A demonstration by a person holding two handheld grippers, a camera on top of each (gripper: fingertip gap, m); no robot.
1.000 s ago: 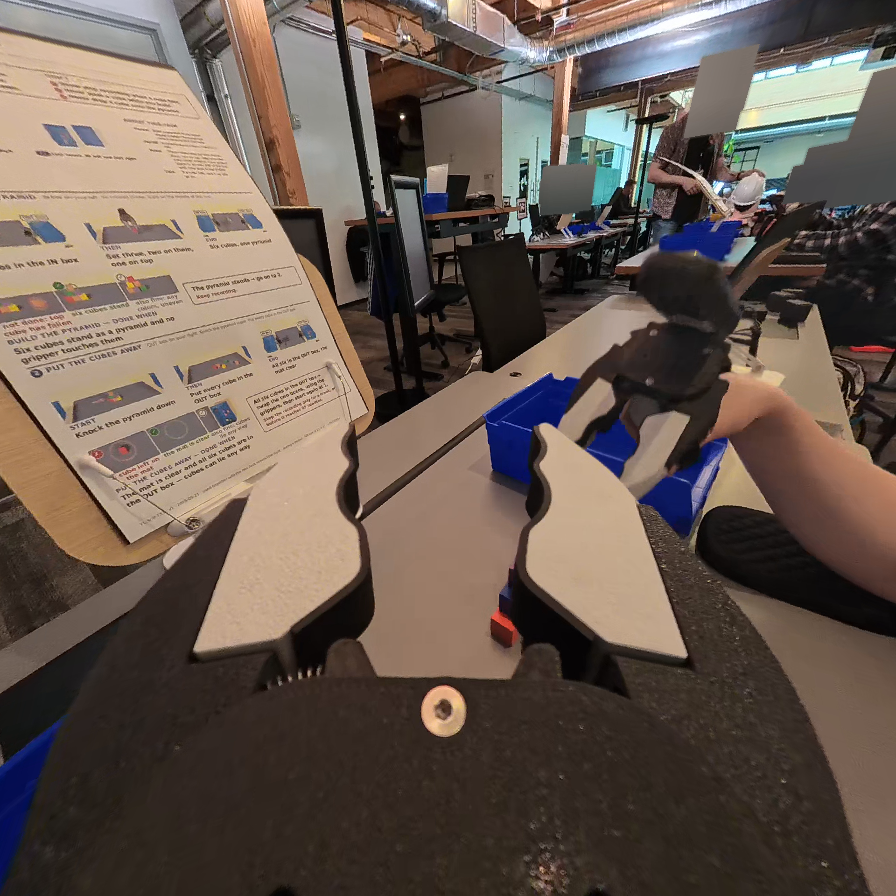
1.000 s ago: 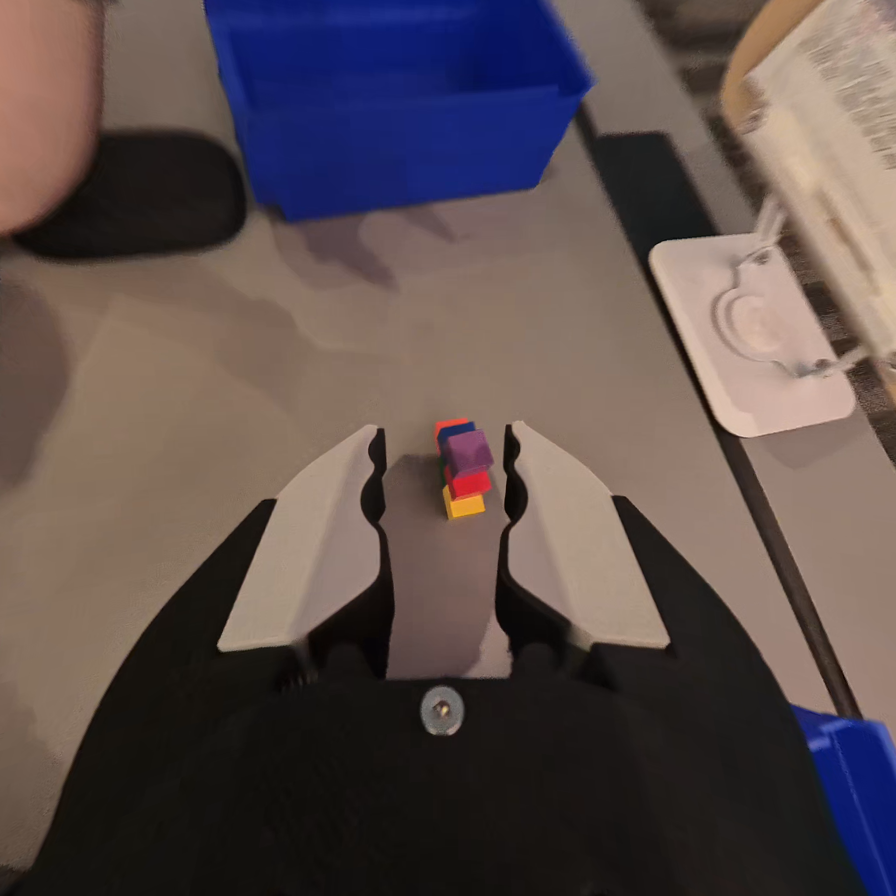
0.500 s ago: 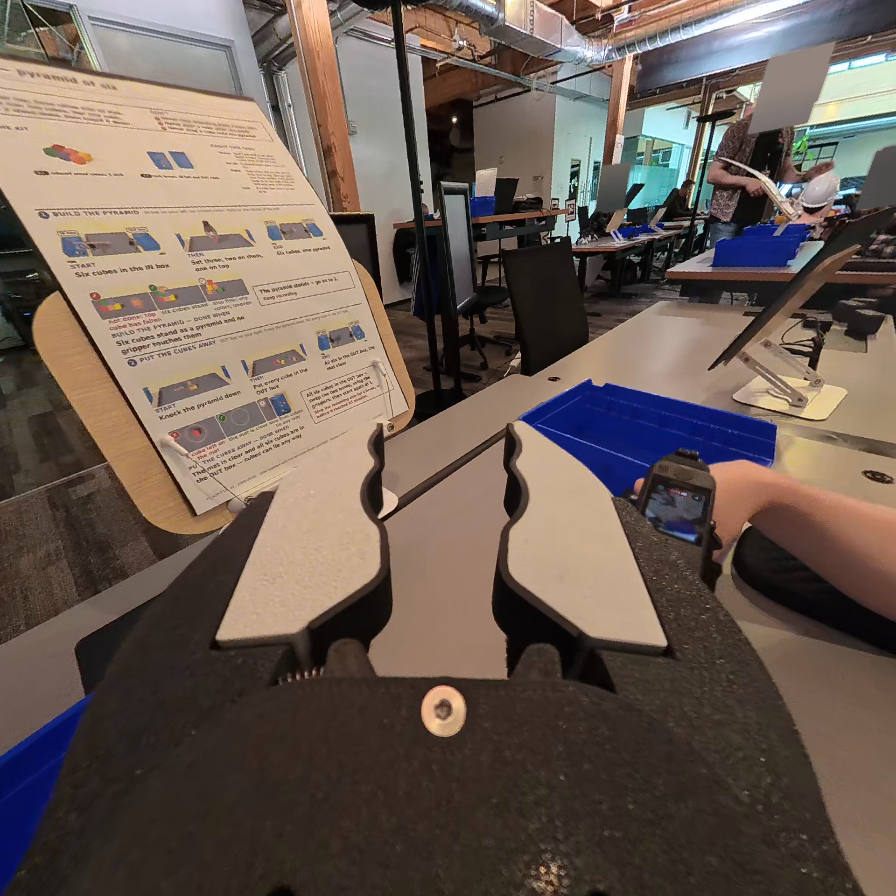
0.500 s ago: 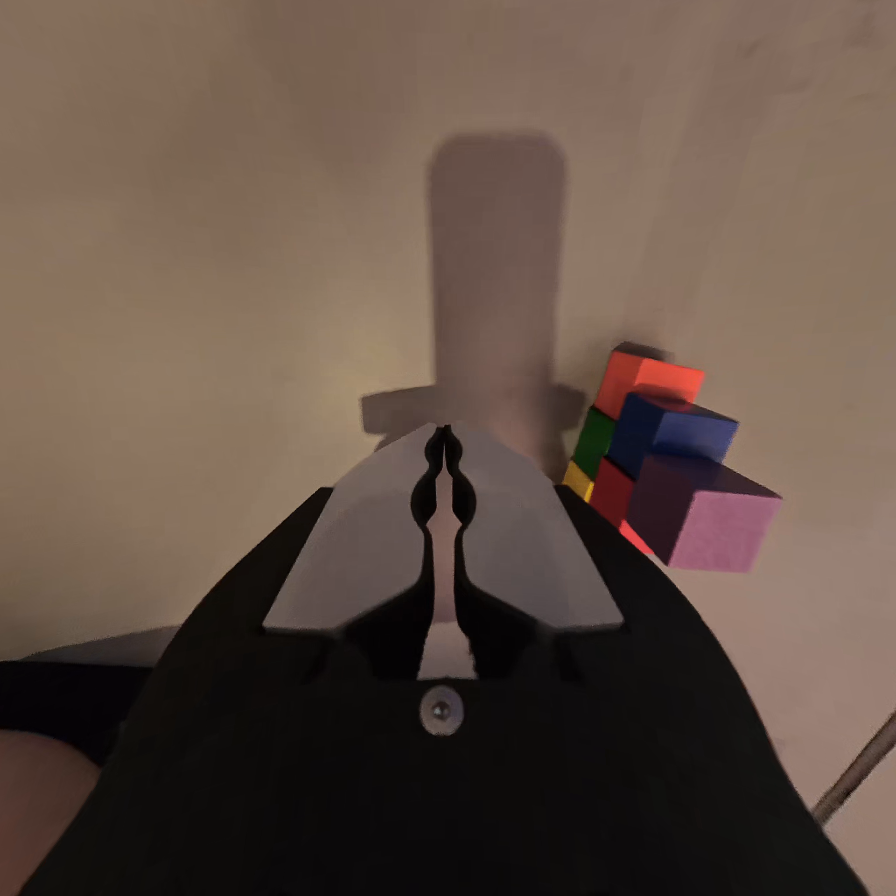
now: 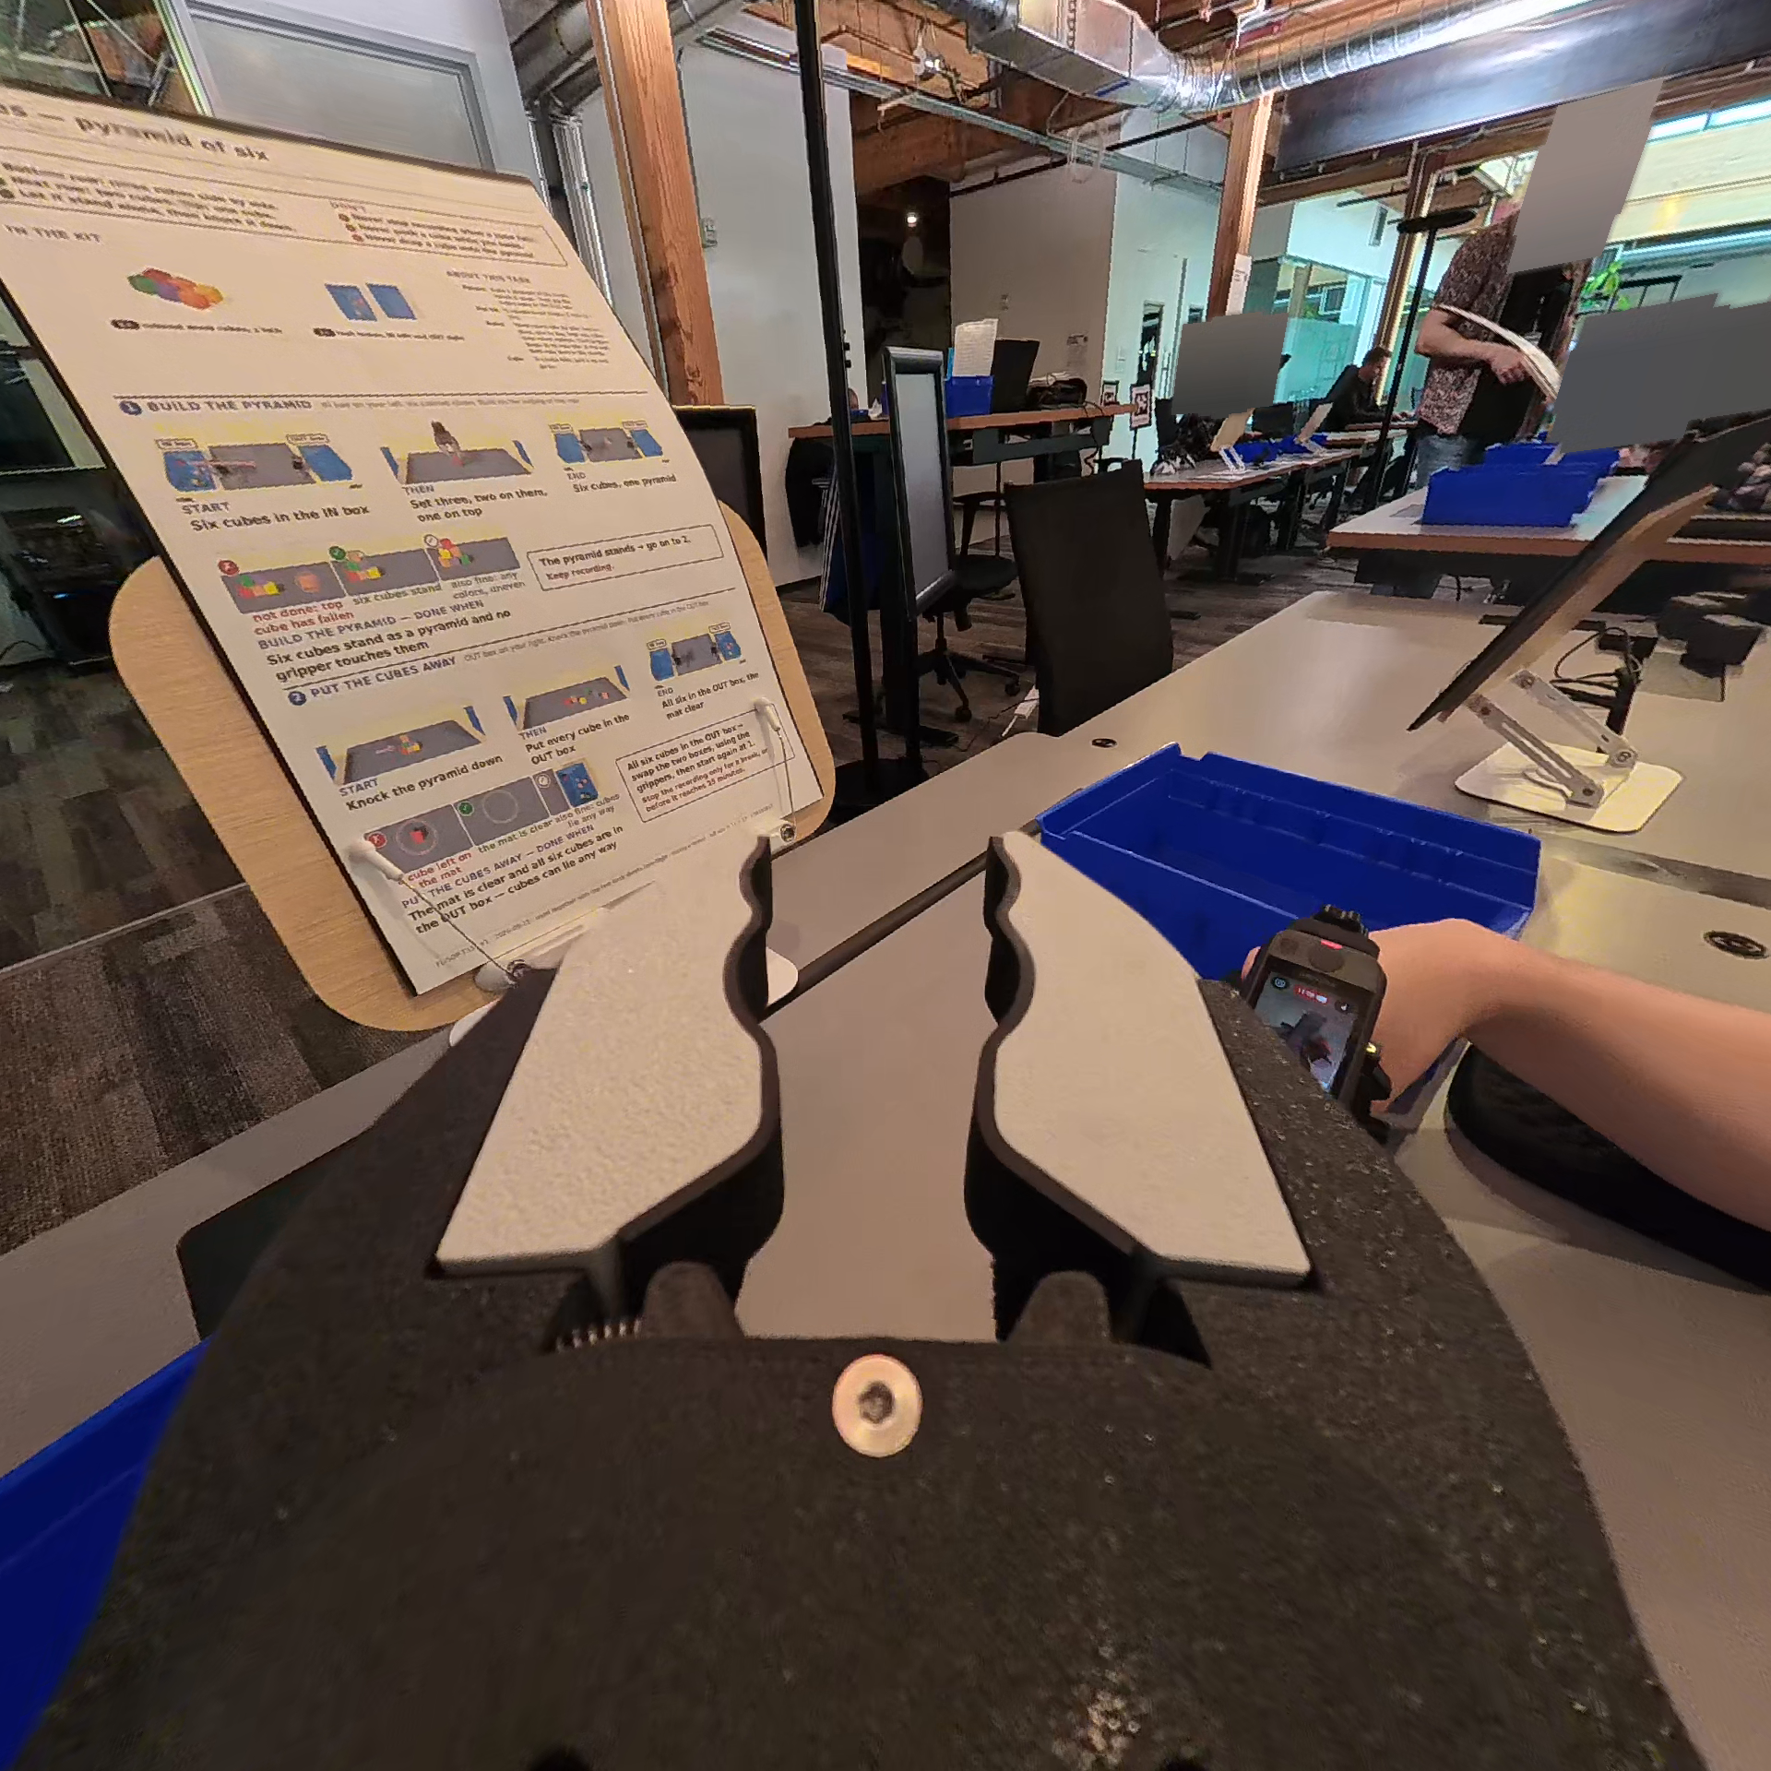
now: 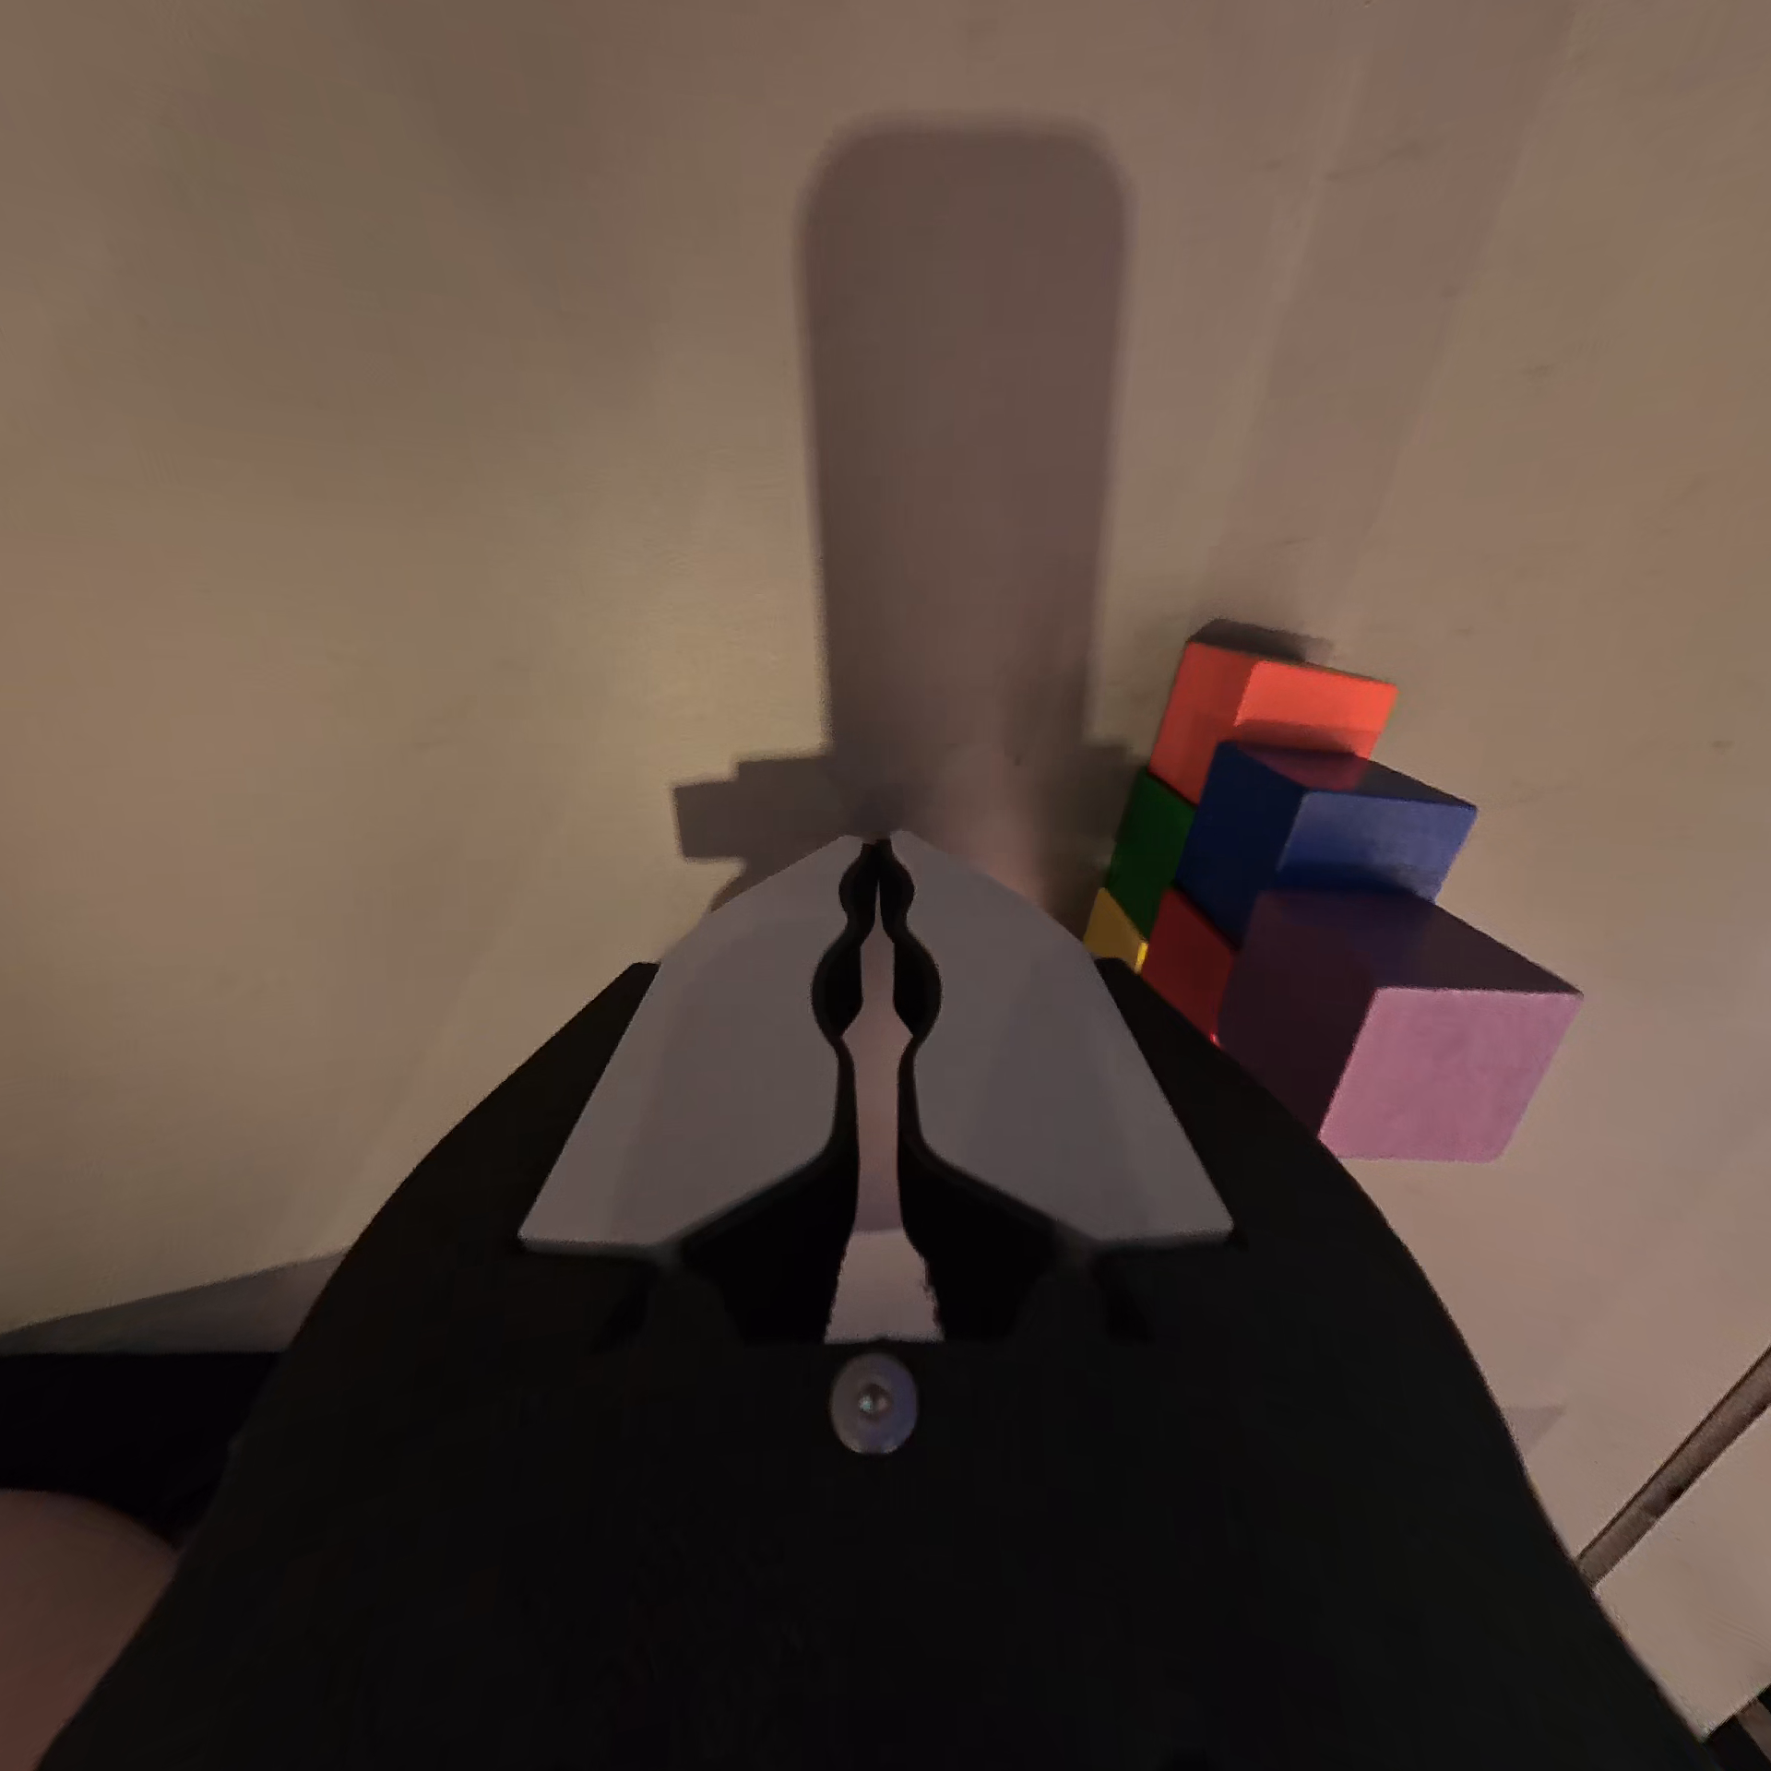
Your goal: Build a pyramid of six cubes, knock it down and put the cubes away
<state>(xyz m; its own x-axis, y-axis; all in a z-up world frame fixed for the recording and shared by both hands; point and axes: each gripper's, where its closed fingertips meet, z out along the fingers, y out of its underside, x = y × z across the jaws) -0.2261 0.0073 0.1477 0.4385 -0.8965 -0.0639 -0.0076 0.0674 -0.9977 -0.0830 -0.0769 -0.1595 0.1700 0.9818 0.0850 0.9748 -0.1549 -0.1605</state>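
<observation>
- Cubes, six small painted wooden-looking blocks, stand stacked as a finished pyramid just to the right of the right claw (image 6: 877,843): a purple cube (image 6: 1418,1030) on top and nearest the camera, a blue cube (image 6: 1332,824) and a red cube (image 6: 1188,958) below it, then an orange cube (image 6: 1275,700), a green cube (image 6: 1150,843) and a yellow cube (image 6: 1116,930) at the bottom.
- Right claw: its two pale grey fingers are pressed together at the tips and pinch nothing. It points steeply down at the matte grey desk (image 6: 383,479), low beside the stack.
- Step in hand, as I judge it: the build is over and the knock-down is about to begin, the pinched tips serving as a pusher.
- Next move calls for a sideways sweep to the right, into the stack below its top, so that all three layers fall. Too hard a swipe could send cubes skidding across the smooth desk.
- Left claw (image 5: 877,958): spread open, empty, held up well away from the stack, which its view does not show.
- Ahead and to the right of the left claw lies a blue plastic bin (image 5: 1294,843), open-topped and hard-walled, seemingly empty; that is probably where the cubes go.
- Cubes have sharp edges and flat matte faces, so once scattered they should pinch squarely.
- Ahead and left stands a printed instruction sheet on a wooden board (image 5: 383,537).
</observation>
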